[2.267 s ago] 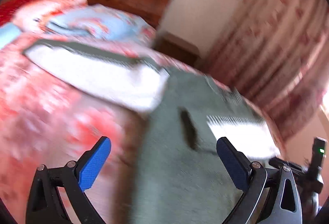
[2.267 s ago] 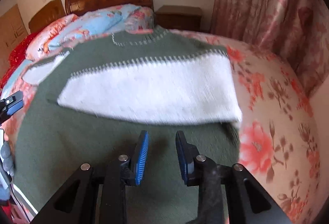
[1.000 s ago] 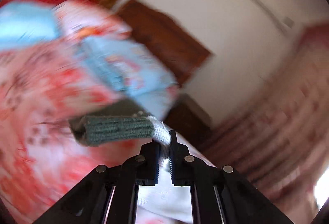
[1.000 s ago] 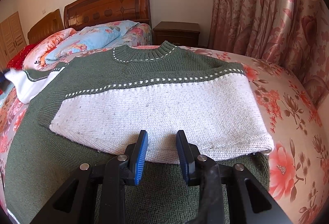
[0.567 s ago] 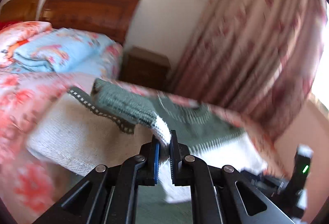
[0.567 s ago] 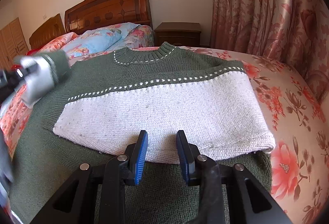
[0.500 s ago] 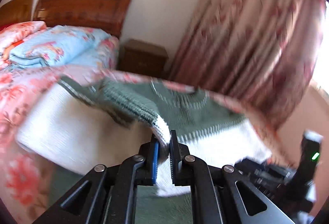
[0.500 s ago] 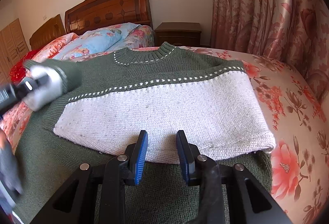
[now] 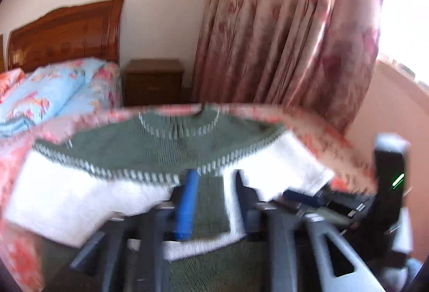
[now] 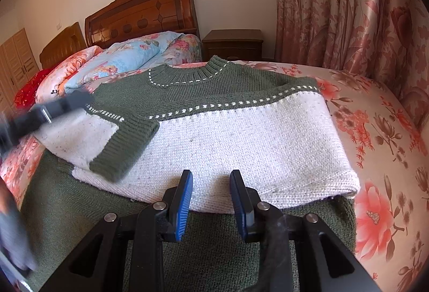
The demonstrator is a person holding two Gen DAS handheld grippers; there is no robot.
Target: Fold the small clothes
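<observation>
Here, the bed (image 10: 380, 115) fills both views, its floral sheet in pink and coral smooth and flat; a carved wooden headboard (image 10: 139, 13) rises behind it, a dark nightstand (image 10: 232, 43) stands beside it, and glossy flowered curtains (image 10: 348, 2) hang in deep folds to the right. On the sheet lies the sweater (image 10: 241, 141), spread front-up with its ribbed round collar toward the headboard; it is a chunky knit, olive green at the yoke and hem, cream across the chest, with a dashed stitch line where the colours meet. Its right sleeve is folded across the chest as a broad cream band; its left sleeve (image 10: 118, 141) lies folded inward too, the green ribbed cuff resting on the cream.

By the look of it the knit is soft, thick and fairly light; it should drape and sag when lifted, stretch if pulled by one point, and grip itself rather than slide. The hem corners or the ribbed edges seem the firmest places to take hold, pinching both layers together.

The right gripper (image 10: 210, 192) hovers over the near hem, its blue-padded fingers (image 10: 183, 200) apart with nothing between them; the left gripper (image 9: 213, 200), blurred, has its fingers apart above the folded sleeve, holding nothing that I can make out.
</observation>
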